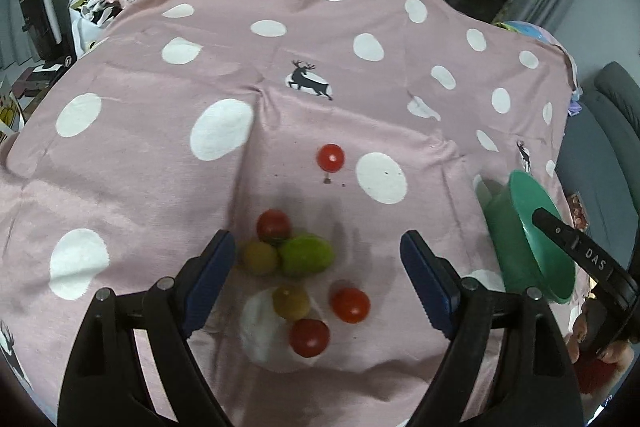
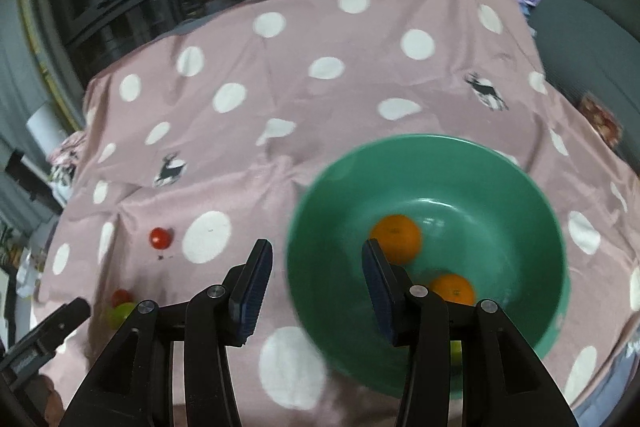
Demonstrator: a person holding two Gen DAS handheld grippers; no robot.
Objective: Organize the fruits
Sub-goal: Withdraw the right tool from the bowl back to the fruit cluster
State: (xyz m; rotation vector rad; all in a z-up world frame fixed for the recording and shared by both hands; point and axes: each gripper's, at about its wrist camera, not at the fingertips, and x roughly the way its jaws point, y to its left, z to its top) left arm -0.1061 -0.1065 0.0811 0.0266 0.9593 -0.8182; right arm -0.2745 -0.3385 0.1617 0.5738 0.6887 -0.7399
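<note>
Left gripper (image 1: 316, 259) hangs over the fruit pile, fingers spread wide with nothing pinched between them. Under it sits the green lime (image 1: 307, 254), and that's our landmark. Touching the lime on its far side is a red tomato (image 1: 273, 225); pressed against its left is a yellowish fruit (image 1: 260, 257). Nearer the camera than the lime lie another yellowish fruit (image 1: 291, 302) and two more red tomatoes (image 1: 351, 305) (image 1: 309, 337). One lone tomato (image 1: 330, 157) sits well beyond the lime, out on the pink spotted cloth (image 1: 160, 167) covering the table.

Over on the right, well away from the lime, the green bowl (image 2: 520, 187) already holds two oranges (image 2: 396, 238) (image 2: 453, 290). Right gripper (image 2: 316, 291) straddles the bowl's near rim, fingers parted and empty, one inside the bowl, one outside.

Now the trouble spots. That cluster is tight: fingers coming down around the lime would likely nudge the tomato and the yellowish fruit touching it, and round fruit on wrinkled cloth rolls freely. Tomatoes are soft and slick, so a hard squeeze risks bruising, a light one a drop on the way over. The bowl looks blurred and tipped in the left view, so a finger catching that rim could tilt it and spill the oranges. And both grippers working close together could clash.
</note>
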